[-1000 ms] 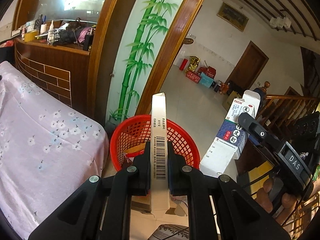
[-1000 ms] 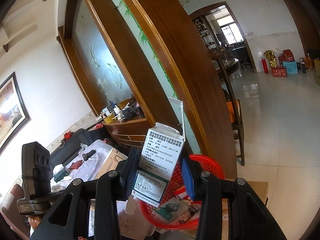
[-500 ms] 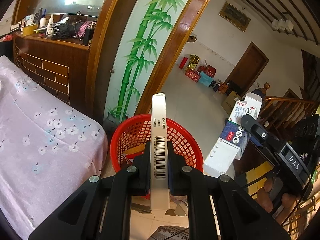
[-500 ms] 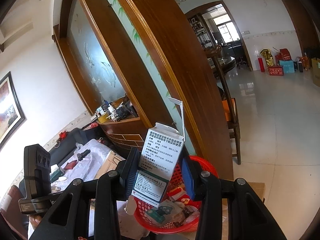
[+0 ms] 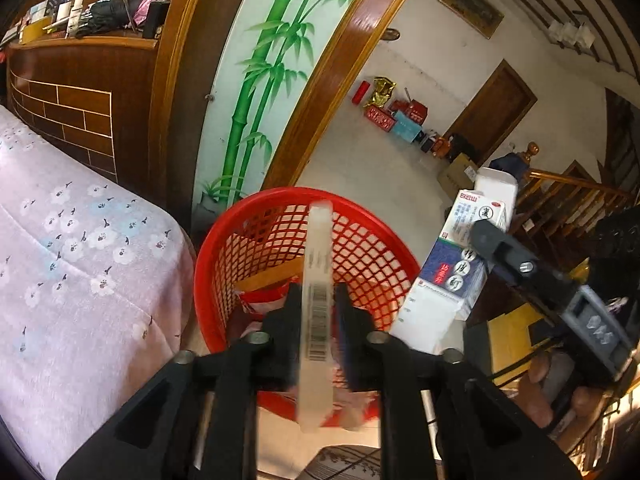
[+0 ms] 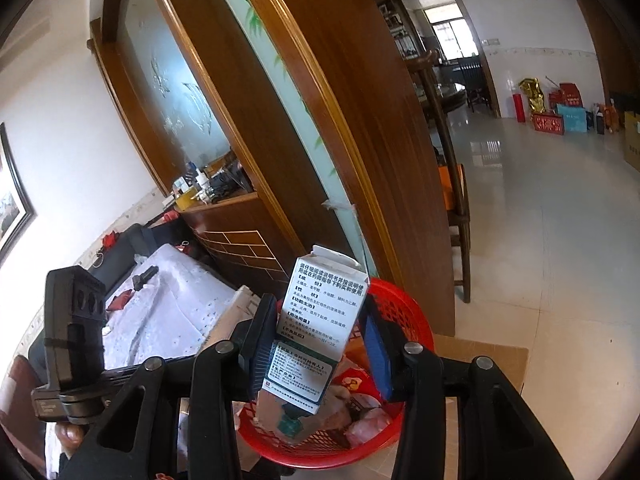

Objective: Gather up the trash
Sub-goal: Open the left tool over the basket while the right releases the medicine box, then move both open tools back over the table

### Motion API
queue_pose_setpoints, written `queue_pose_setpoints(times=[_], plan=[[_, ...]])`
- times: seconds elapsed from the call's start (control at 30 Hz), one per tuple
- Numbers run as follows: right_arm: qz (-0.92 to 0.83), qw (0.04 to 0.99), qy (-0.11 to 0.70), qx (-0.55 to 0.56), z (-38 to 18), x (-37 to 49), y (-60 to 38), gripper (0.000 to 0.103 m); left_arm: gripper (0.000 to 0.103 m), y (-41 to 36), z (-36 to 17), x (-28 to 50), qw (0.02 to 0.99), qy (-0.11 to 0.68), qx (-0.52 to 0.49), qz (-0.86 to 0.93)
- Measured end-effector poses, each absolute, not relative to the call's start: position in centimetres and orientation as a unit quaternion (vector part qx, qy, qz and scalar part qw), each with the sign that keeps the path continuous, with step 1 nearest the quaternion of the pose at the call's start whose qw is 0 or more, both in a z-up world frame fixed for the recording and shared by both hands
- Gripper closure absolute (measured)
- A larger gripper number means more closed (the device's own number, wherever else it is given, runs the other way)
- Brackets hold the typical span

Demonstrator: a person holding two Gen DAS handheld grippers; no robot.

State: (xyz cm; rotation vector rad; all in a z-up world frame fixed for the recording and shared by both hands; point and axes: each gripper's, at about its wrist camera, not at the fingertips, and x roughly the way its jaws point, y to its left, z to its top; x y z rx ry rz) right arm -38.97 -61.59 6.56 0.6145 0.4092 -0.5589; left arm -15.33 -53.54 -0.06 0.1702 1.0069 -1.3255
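Left gripper (image 5: 318, 314) jaws opening around a blurred slim carton (image 5: 317, 312); right gripper (image 6: 316, 344) jaws opening, white box (image 6: 320, 320) between, red basket (image 5: 372, 256) at 12 o'clock.

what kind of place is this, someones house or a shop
Most likely a home's living room. A sofa under a floral cover sits beside a wood-framed partition painted with bamboo, a framed picture hangs on the far wall, and a wooden stair railing leads up from the tiled floor.
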Motion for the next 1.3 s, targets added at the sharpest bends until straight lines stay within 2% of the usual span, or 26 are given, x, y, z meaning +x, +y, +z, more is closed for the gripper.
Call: queue_pose_setpoints(times=[0.07,0.13,0.17,0.23,0.27,0.4,0.63,0.87,0.97,1.3], plan=[[-0.270,0.890,0.199,0.308,6.3,-38.9,-62.0,0.050,0.052,-53.4,-0.3,-15.1,0.673,0.448,0.074,-0.583],[-0.265,0.890,0.196,0.315,6.4,-39.0,-62.2,0.045,0.043,-52.6,0.0,-14.9,0.678,0.442,0.065,-0.584],[-0.264,0.891,0.191,0.317,6.6,-39.1,-62.1,0.038,0.041,-52.1,0.3,-14.7,0.681,0.439,0.063,-0.583],[-0.261,0.894,0.183,0.314,7.1,-39.2,-61.7,0.031,0.040,-50.7,1.2,-14.4,0.693,0.430,0.055,-0.576],[-0.260,0.895,0.181,0.313,7.3,-39.1,-61.6,0.031,0.039,-49.3,2.1,-14.1,0.705,0.418,0.046,-0.571],[-0.228,0.909,0.159,0.309,9.0,-38.4,-59.9,0.029,0.026,-44.1,5.2,-12.9,0.749,0.382,0.020,-0.541],[-0.131,0.938,0.123,0.297,11.9,-33.3,-53.9,0.019,0.022,-30.8,9.1,-9.8,0.848,0.316,-0.008,-0.426],[-0.028,0.952,0.132,0.276,12.6,-25.2,-46.4,0.014,0.022,-17.8,9.1,-4.6,0.906,0.309,-0.043,-0.285],[0.018,0.950,0.148,0.273,12.4,-21.1,-43.7,0.008,0.022,-13.7,8.9,-2.2,0.917,0.316,-0.063,-0.235],[0.133,0.928,0.235,0.256,10.3,-7.0,-35.7,0.008,0.022,-3.8,7.6,3.8,0.925,0.340,-0.114,-0.127]])
